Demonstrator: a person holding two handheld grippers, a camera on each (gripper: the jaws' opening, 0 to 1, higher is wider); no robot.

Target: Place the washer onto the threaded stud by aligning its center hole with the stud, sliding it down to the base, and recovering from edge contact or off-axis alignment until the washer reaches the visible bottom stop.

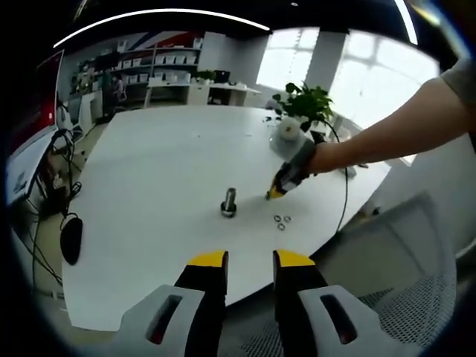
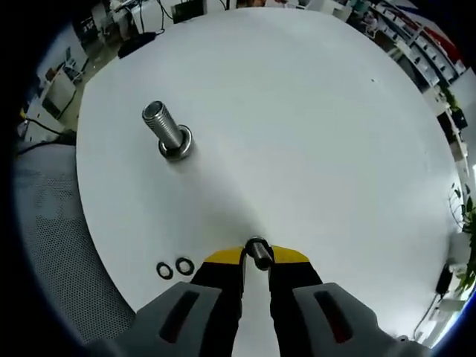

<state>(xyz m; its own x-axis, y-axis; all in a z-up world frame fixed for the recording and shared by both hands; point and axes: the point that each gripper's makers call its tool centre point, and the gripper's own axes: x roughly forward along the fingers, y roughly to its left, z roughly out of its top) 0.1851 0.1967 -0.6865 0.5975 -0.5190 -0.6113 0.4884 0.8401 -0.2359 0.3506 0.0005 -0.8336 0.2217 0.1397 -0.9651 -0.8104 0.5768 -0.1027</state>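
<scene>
Washer (image 2: 258, 249) is pinched edge-on in the right claw (image 2: 256, 258) well apart from the stud (image 2: 165, 128) standing on the counter (image 2: 312, 134), left claw (image 1: 250, 262) is kept spread & idle, so hole should be leveled & centered over the threads b4 it's slid down.

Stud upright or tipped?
Upright. The stud stands on its base on the table; in the right gripper view its threaded end points up.
</scene>
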